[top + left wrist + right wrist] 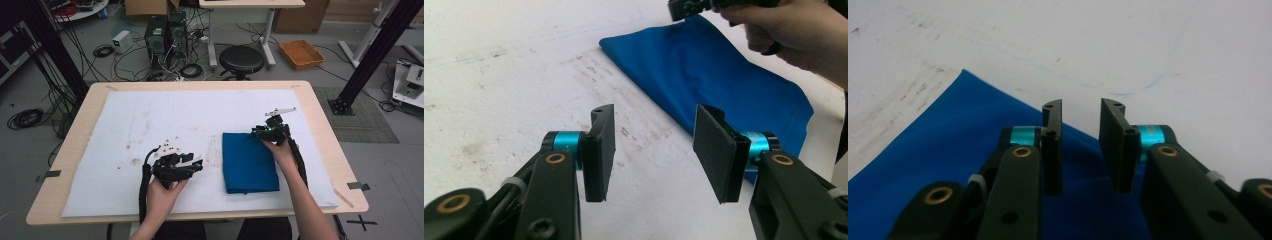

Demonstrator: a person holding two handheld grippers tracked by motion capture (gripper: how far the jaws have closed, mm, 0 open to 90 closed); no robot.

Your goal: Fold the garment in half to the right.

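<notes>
A folded blue cloth (249, 162) is seen right of centre in the high view; soft and light, best pinched at a corner. Left gripper (654, 150) spread, empty; right gripper (1080, 150) slightly parted over its far corner, pinching nothing.

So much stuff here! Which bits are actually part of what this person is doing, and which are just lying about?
Part of the job:
- folded blue cloth
- right claw, open at the cloth's far corner
- left claw, open, beside the cloth
- white mat

Just lying about:
- black stool
- orange tray
- computer towers
- floor cables
</notes>
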